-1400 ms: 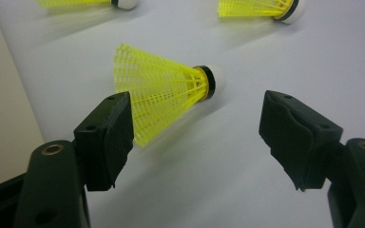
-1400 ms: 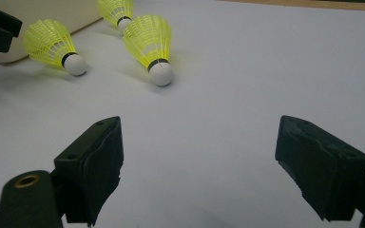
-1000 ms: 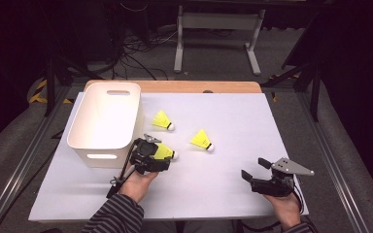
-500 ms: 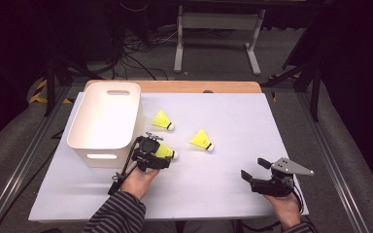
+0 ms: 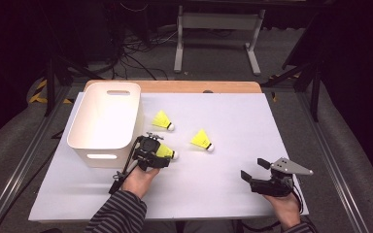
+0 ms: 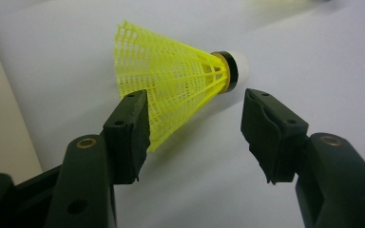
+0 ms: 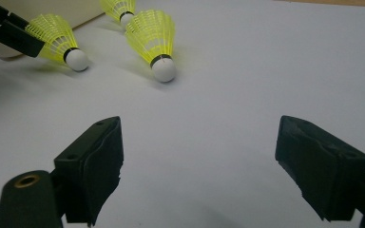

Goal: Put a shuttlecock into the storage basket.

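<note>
At the lower right of the high view the right tongs (image 5: pixel 253 174) rest low over the bare white desk (image 5: pixel 233 126), jaws wide apart with nothing between them; left of centre, the left tongs (image 5: pixel 161 156) straddle the nearest yellow shuttlecock (image 5: pixel 164 152), which lies on its side just beside the white bin (image 5: pixel 106 121). In the left gripper view that shuttlecock (image 6: pixel 180 78) sits between the jaws, which have just been closing; one pad looks to be brushing the mesh skirt, the other stands clear below the white cork, so nothing is clamped yet. Farther up the desk lies a second shuttlecock (image 5: pixel 202 141) near the middle; a third (image 5: pixel 162 121) lies beyond it, close to the bin's right wall.

The risk, as I see it: the skirt is springy and tapered, so a squeeze across it may crush the mesh or squirt the shuttlecock forward out of the jaws; a lopsided touch could also roll it away on its round cork.
</note>
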Motion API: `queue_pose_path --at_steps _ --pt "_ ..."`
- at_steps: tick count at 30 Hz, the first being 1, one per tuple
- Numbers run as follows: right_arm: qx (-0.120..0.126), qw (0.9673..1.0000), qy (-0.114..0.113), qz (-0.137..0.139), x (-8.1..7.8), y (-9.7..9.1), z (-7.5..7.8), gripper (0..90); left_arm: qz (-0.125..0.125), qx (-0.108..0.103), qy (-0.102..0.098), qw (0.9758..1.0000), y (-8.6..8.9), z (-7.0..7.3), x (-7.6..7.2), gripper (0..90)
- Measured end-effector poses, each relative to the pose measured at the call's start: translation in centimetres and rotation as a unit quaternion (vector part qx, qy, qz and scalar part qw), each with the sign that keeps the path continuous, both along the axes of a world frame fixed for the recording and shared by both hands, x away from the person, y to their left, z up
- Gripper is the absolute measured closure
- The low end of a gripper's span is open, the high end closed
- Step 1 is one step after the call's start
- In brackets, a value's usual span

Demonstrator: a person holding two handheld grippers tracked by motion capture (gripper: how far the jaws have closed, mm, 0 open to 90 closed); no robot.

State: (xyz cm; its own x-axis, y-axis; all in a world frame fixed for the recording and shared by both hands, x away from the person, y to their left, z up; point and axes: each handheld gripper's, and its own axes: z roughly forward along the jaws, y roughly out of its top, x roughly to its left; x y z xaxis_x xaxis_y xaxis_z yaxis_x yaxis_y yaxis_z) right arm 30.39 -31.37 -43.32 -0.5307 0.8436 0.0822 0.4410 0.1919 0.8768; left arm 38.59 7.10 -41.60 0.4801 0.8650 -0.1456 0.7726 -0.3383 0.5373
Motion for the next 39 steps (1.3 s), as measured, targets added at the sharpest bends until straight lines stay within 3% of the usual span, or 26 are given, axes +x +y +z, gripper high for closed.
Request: queue_pose_path --at_steps 11,23,39 --pt "0.0 1.0 0.001 0.002 0.03 0.0 -0.01 16.7 0.008 -0.001 0.01 0.9999 -0.09 -0.45 0.5 49.7" --pt "0.0 1.0 0.001 0.003 0.05 0.0 -0.03 16.7 0.001 0.005 0.013 0.9999 -0.13 -0.52 0.56 61.6" --pt "0.0 1.0 0.001 0.003 0.07 0.02 -0.07 16.7 -0.027 0.006 0.024 0.9993 -0.33 -0.55 0.56 77.8"
